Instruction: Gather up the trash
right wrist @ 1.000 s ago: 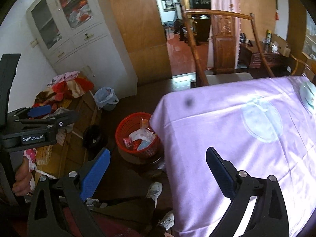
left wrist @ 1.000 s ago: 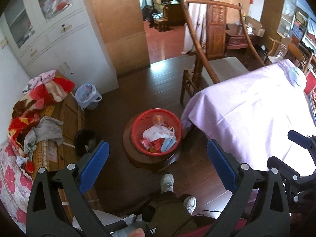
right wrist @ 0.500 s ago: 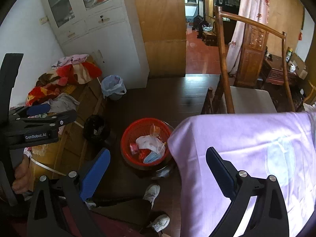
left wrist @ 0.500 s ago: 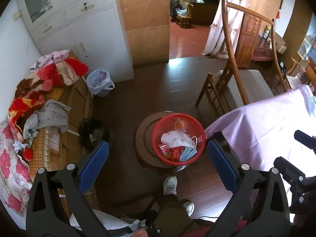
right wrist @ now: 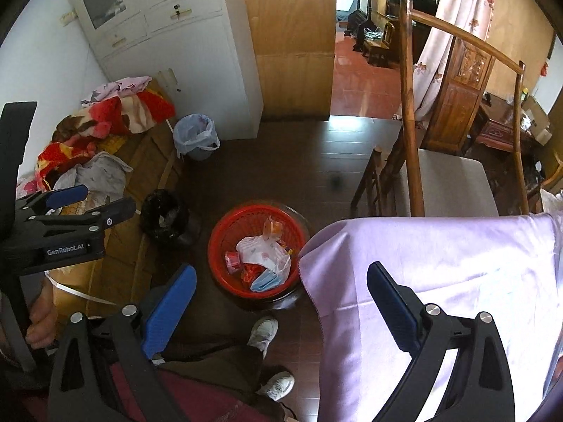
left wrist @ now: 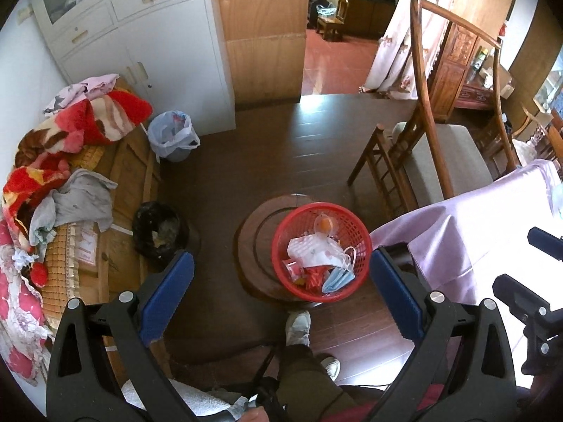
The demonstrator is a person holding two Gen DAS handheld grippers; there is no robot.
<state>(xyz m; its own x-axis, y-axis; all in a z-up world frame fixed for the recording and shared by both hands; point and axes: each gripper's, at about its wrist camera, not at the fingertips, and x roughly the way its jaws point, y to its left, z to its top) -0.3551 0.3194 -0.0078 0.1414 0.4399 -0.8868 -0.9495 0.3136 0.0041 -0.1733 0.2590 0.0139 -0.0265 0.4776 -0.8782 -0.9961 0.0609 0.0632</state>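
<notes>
A red plastic basket (left wrist: 355, 221) stands on a round wooden stool (left wrist: 253, 235) on the floor. It holds trash: white and blue face masks (left wrist: 325, 258), red wrappers and a clear bag with something orange. It also shows in the right wrist view (right wrist: 225, 235). My left gripper (left wrist: 281, 288) is open and empty, high above the floor, the basket between its blue pads. My right gripper (right wrist: 281, 299) is open and empty, above the basket and the edge of the lilac tablecloth (right wrist: 440, 256).
A black-bagged bin (left wrist: 158, 228) and a blue-bagged bin (left wrist: 172, 137) stand left by a wooden bench (left wrist: 123, 190) piled with clothes. A wooden chair (left wrist: 432, 161) stands behind the covered table (left wrist: 468, 232). The person's feet (left wrist: 297, 323) are below the stool.
Both views have swung left, away from the table. The basket and floor now fill the centre and less tablecloth shows. Both grippers stay open.
</notes>
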